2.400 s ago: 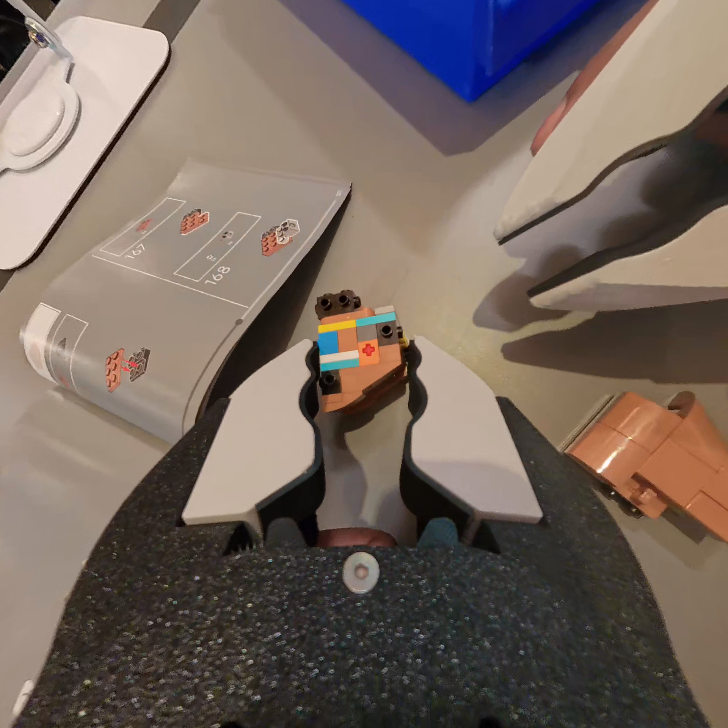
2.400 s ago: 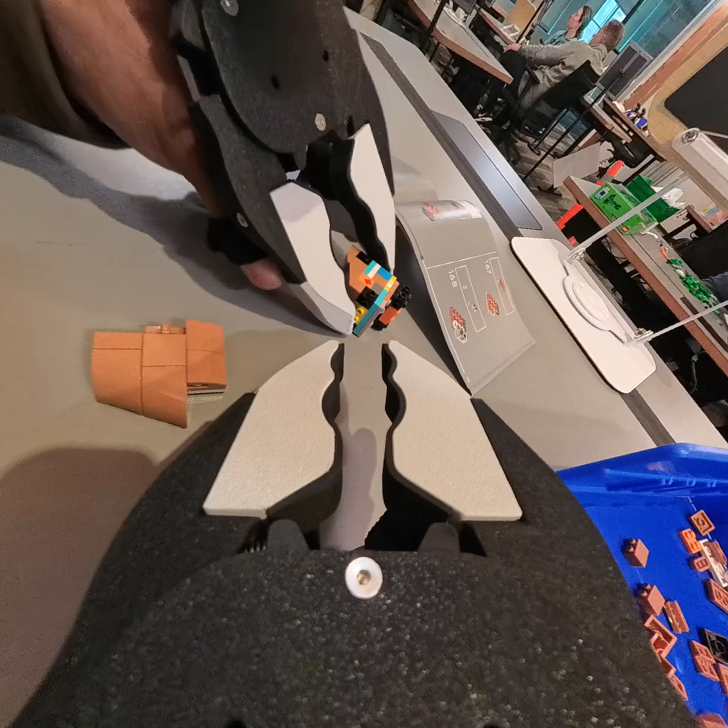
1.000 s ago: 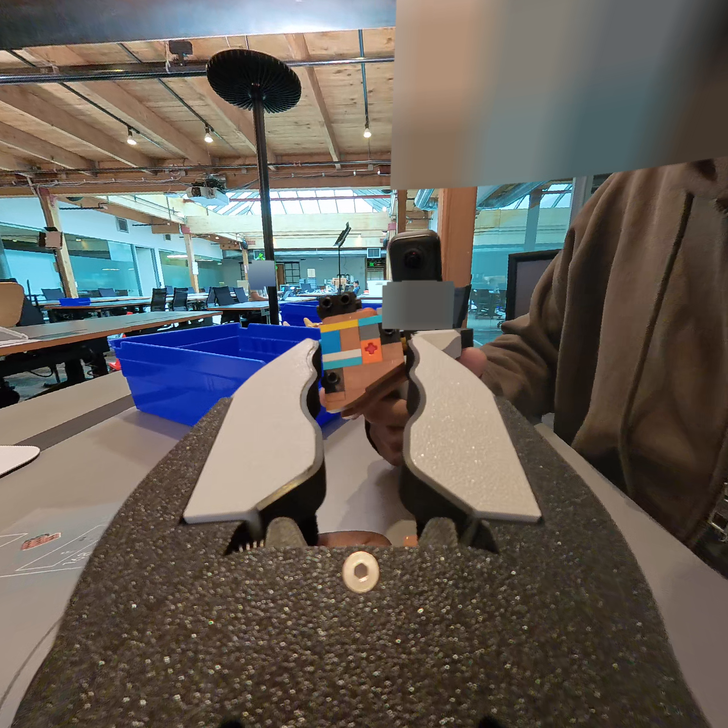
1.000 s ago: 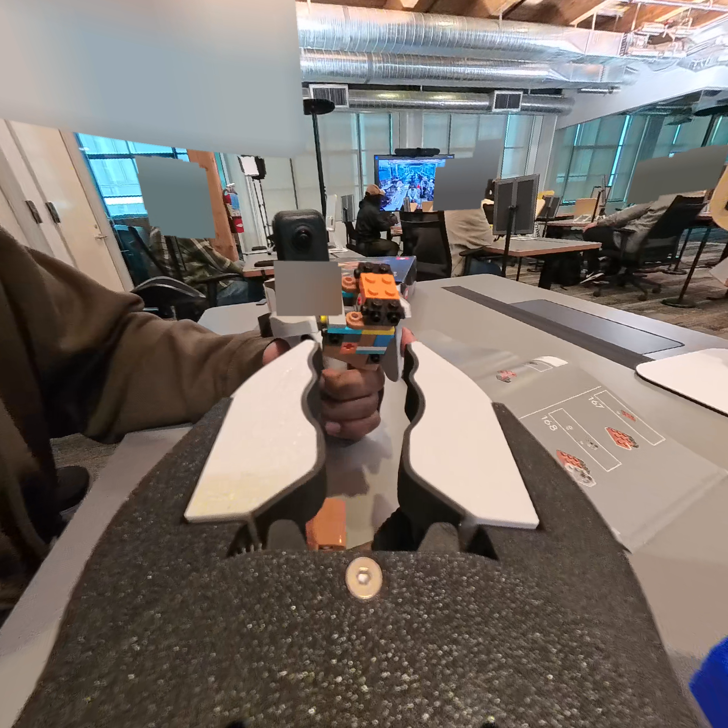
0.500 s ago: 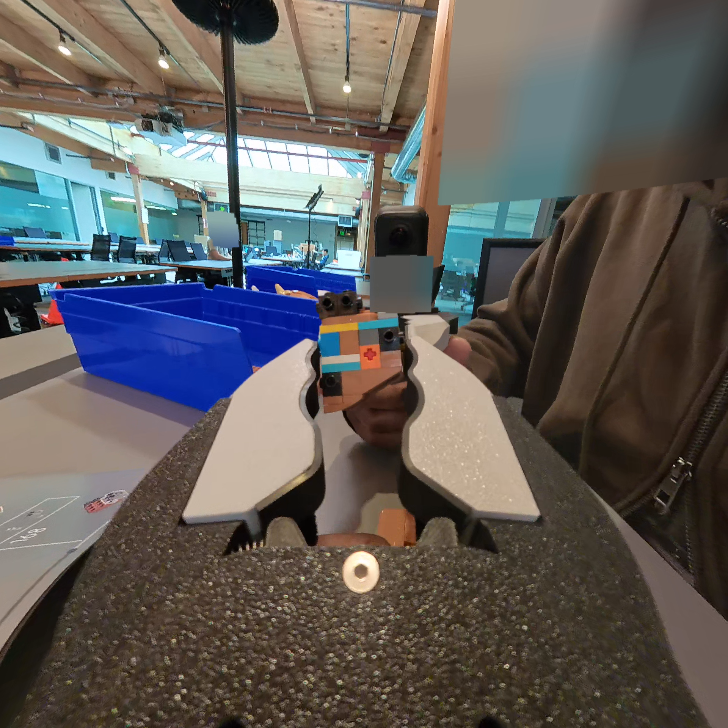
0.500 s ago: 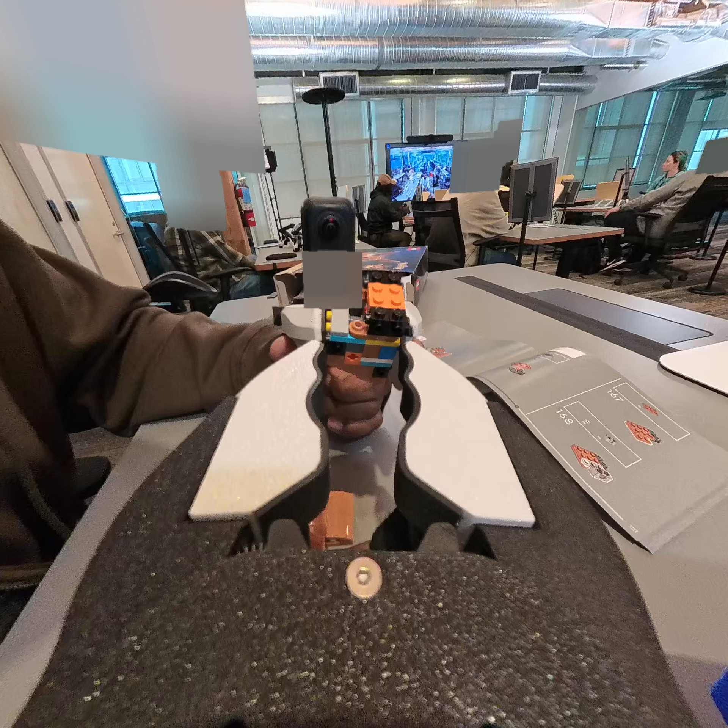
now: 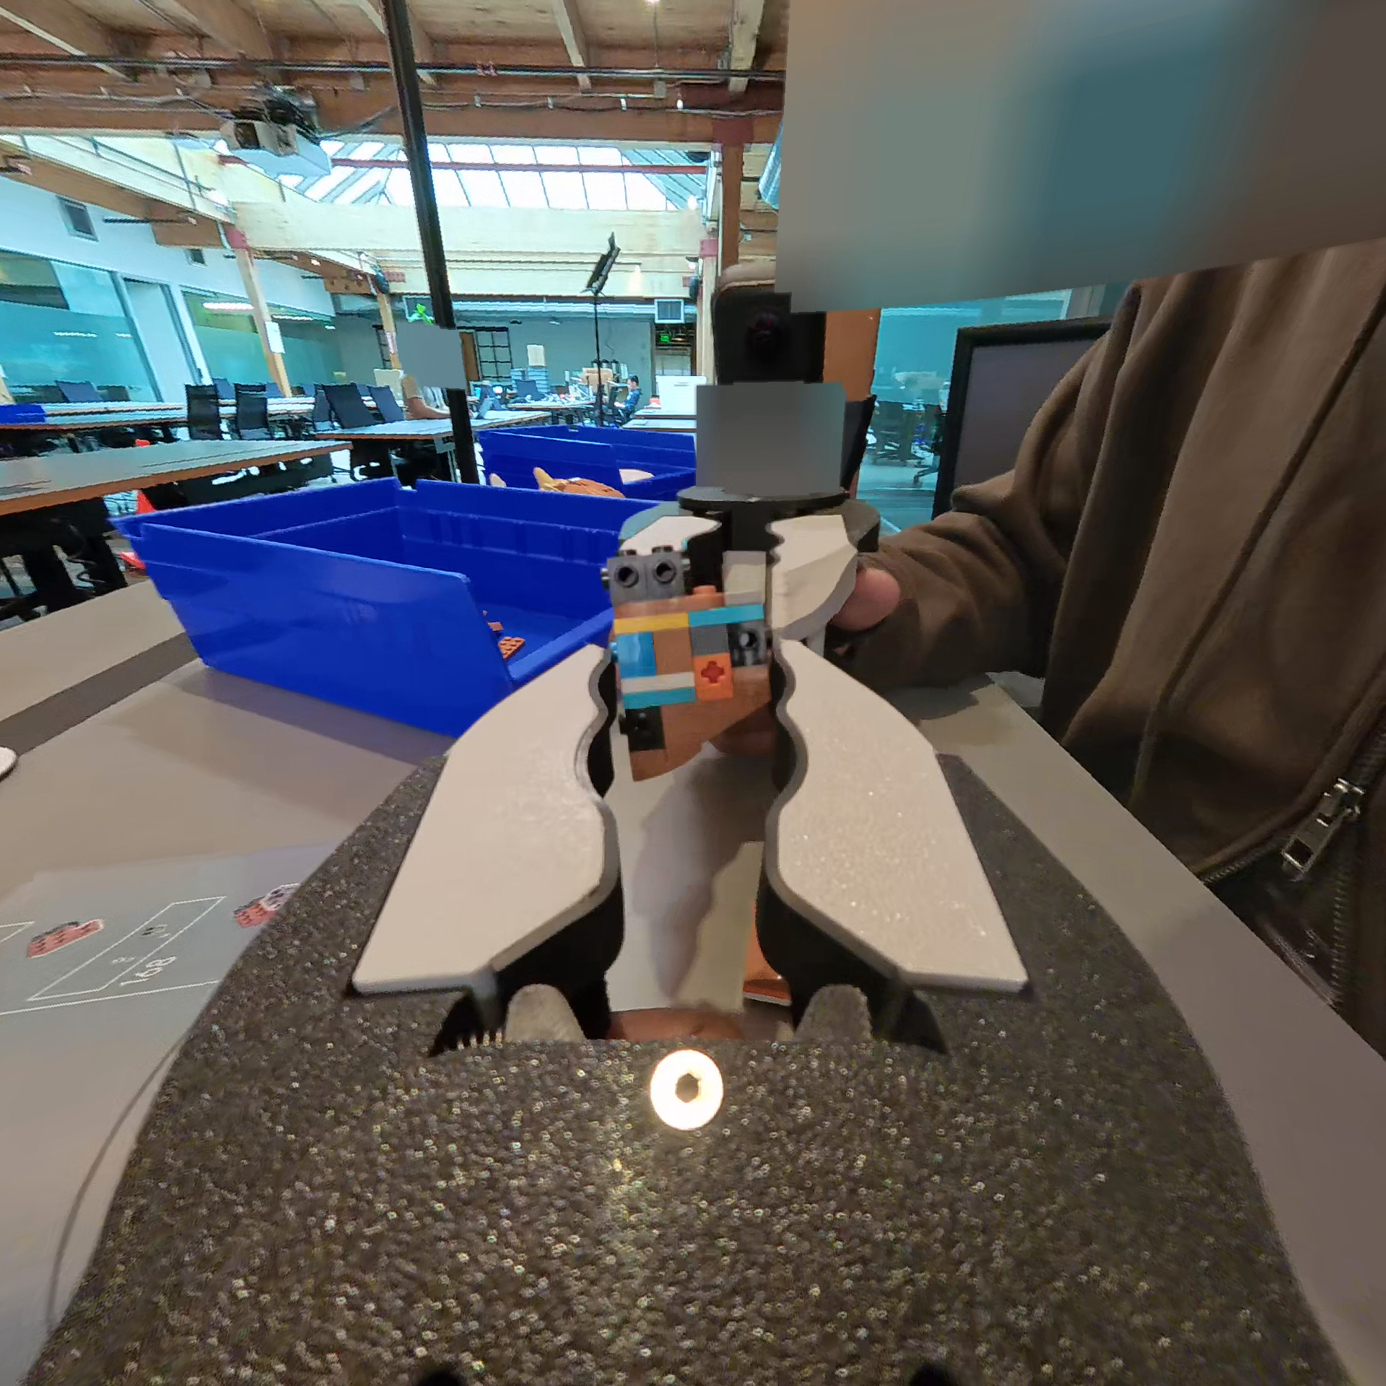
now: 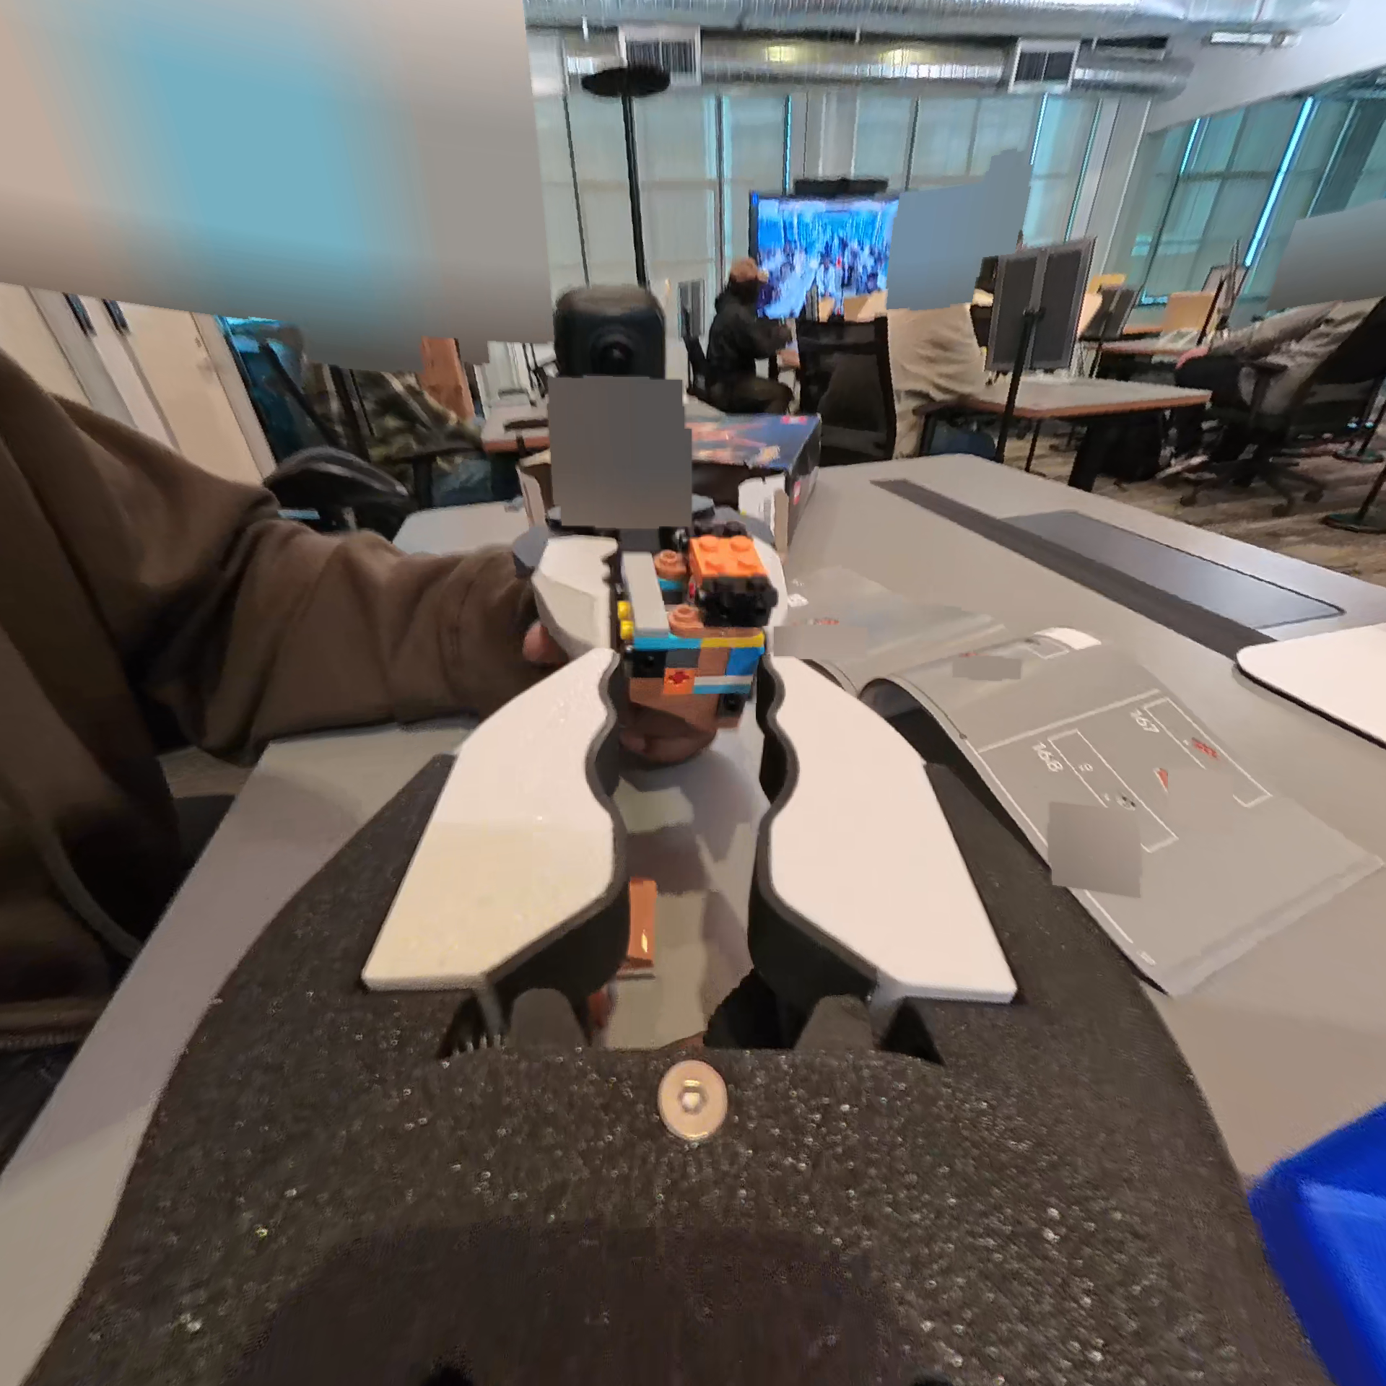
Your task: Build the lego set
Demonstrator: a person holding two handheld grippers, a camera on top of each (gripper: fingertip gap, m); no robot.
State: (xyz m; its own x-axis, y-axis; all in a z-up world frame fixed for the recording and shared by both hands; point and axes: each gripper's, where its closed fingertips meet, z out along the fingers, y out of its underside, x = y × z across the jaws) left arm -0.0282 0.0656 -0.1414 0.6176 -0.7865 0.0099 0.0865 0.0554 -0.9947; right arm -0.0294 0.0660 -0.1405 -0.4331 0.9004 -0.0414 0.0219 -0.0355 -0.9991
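Blue bin (image 7: 322, 592) sitting left of lego sub-assembly (image 7: 686, 664); left gripper (image 7: 688, 694) clamping it above tabletop (image 7: 225, 757); right gripper (image 8: 686, 686) closing around it, contact unclear. Partly built; more bricks waiting in bin.

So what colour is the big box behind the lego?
Blue; the box shows best in the left wrist view.

Both hand-held grippers rose off the table, the right (image 8: 690, 675) now closing around the lego assembly (image 7: 686, 667) (nearer than before).
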